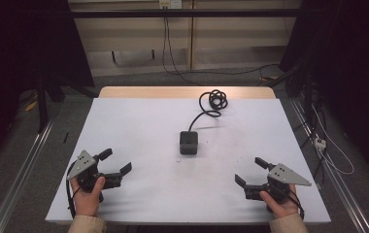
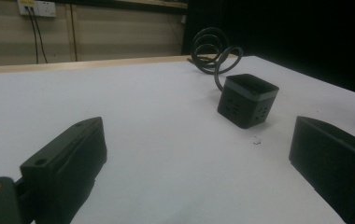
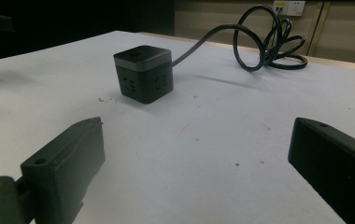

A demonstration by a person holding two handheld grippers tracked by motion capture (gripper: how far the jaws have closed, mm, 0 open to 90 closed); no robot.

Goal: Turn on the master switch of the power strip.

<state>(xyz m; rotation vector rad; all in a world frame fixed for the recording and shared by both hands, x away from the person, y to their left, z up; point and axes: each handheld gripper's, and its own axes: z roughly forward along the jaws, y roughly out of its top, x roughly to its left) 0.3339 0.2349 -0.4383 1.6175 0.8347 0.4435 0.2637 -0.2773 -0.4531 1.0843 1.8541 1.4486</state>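
The black socket cube (image 1: 189,142) sits upright at mid-table (image 1: 139,121), its coiled cable (image 1: 214,101) trailing beyond it. The left gripper (image 1: 116,162) rests well apart to the cube's near left, jaws spread, empty. The right gripper (image 1: 252,171) sits near right, likewise spread and empty.

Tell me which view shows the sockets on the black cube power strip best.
The right gripper view: the cube power strip sits close, with two socket faces lit and turned to the camera. The left gripper view shows it darker, its sockets faint. The high view shows it small, from above, sockets unreadable.
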